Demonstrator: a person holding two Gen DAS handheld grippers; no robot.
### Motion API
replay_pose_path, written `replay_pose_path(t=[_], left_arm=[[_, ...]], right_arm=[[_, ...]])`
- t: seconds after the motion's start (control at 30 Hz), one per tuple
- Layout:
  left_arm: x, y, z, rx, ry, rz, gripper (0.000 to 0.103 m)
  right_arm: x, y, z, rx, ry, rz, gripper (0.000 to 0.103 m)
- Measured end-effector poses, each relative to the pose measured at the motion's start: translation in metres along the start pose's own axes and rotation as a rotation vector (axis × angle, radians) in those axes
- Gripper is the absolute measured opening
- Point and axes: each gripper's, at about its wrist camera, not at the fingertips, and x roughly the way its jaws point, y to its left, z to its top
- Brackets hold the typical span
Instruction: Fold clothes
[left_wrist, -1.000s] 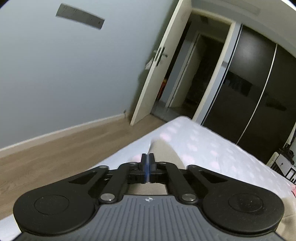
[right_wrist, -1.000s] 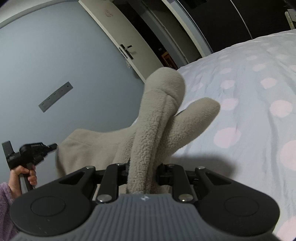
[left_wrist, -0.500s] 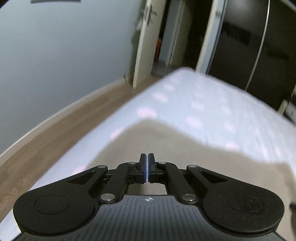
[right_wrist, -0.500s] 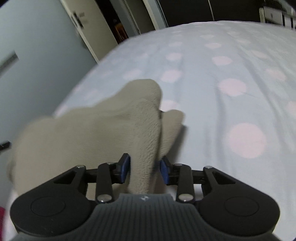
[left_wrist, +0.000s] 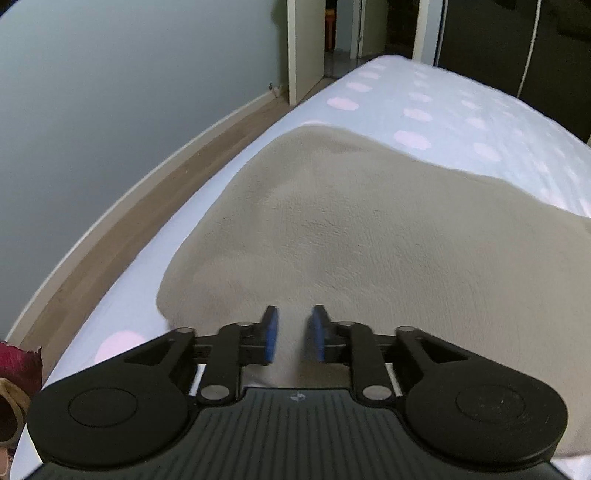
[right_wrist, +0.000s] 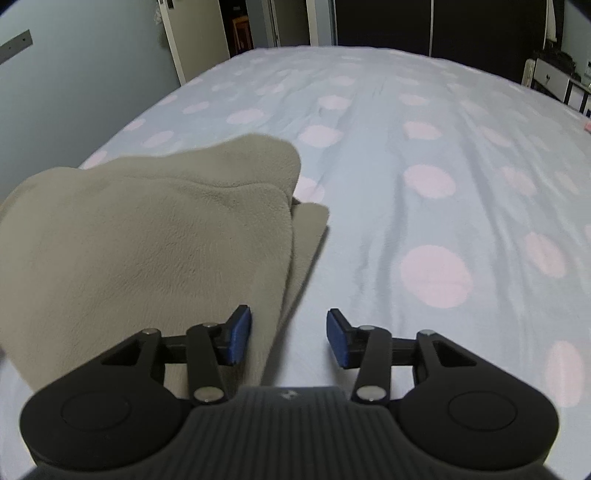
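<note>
Left tongs (left_wrist: 291, 334) narrowly parted, right tongs (right_wrist: 289, 338) wide, both holding nothing. Beige fleece (right_wrist: 147, 243) lies doubled, frame left, on the dotted bed (right_wrist: 424, 166). Risk: the offset lower layer at the fleece's right edge skews later folds; fleece sits near the bed's edge.

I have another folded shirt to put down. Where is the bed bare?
Bare sheet runs right of the beige fleece and beyond it toward the wardrobe. The near left corner is taken: the fleece lies there, with only a thin strip along the floor-side edge.
</note>
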Motion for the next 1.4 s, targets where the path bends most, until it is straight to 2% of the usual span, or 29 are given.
replay_pose_path(t=[0.07,0.13,0.37,0.4,0.47,0.53,0.6,0.77,0.87,0.97,1.13,1.3,1.4], left_arm=[[-0.031,-0.007,-0.011,-0.002,-0.049,-0.017,0.041],[-0.063,-0.017,-0.023,0.019,-0.095,-0.034,0.043],[-0.178,-0.072,-0.063,0.122,-0.177,-0.089,0.054],[-0.194,-0.080,-0.070,0.140,-0.191,-0.076,0.056],[-0.221,-0.098,-0.083,0.164,-0.212,-0.054,0.066],[-0.247,-0.116,-0.096,0.181,-0.229,-0.041,0.067],[-0.263,-0.131,-0.107,0.177,-0.235,-0.066,0.069],[-0.287,-0.161,-0.138,0.158,-0.255,-0.080,0.074],[-0.298,-0.170,-0.157,0.144,-0.264,-0.097,0.074],[-0.308,-0.177,-0.177,0.136,-0.281,-0.102,0.074],[-0.318,-0.187,-0.214,0.128,-0.304,-0.071,0.075],[-0.319,-0.189,-0.248,0.090,-0.324,-0.094,0.075],[-0.315,-0.190,-0.261,0.075,-0.310,-0.098,0.075]], right_arm=[[-0.020,-0.001,-0.004,-0.026,-0.022,0.008,0.047],[-0.043,-0.002,-0.009,-0.062,-0.047,0.025,0.047],[-0.142,0.001,-0.026,-0.123,-0.138,0.148,0.048],[-0.154,0.003,-0.028,-0.132,-0.146,0.163,0.048],[-0.184,0.006,-0.035,-0.157,-0.170,0.183,0.049],[-0.212,0.008,-0.042,-0.179,-0.194,0.199,0.050],[-0.236,0.008,-0.052,-0.186,-0.213,0.204,0.052],[-0.287,0.005,-0.081,-0.196,-0.247,0.201,0.053],[-0.300,0.001,-0.106,-0.192,-0.274,0.182,0.054],[-0.312,-0.002,-0.130,-0.188,-0.300,0.163,0.064],[-0.329,-0.009,-0.171,-0.167,-0.338,0.137,0.065],[-0.335,-0.013,-0.206,-0.137,-0.375,0.124,0.065],[-0.339,-0.012,-0.227,-0.133,-0.403,0.110,0.070]])
